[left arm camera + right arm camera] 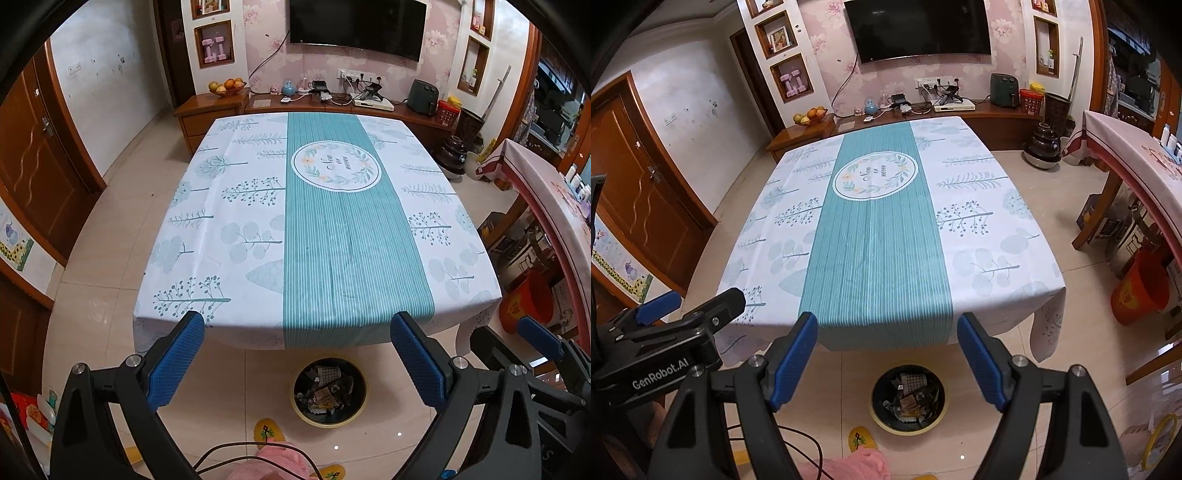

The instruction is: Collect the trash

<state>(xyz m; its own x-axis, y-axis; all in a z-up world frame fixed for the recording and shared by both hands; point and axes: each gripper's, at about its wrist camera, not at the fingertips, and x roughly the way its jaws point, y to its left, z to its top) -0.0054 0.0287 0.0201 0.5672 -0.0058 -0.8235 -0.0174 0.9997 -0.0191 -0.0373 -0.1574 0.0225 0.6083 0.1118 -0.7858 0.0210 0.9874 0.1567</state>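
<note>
Here the left gripper (297, 334) and right gripper (886, 332) both stand spread wide with nothing between them, over the near edge of the tabletop (258, 184). One bin (908, 399) of trash sits on the floor below. Only the right view shows the left gripper's lettered side; only the left view shows a second slipper (332, 472).

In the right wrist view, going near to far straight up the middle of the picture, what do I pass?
Pink sleeve → yellow slipper → trash bin holding wrappers → near edge of the tablecloth → wreath emblem → wooden TV cabinet → wall-mounted TV.
</note>
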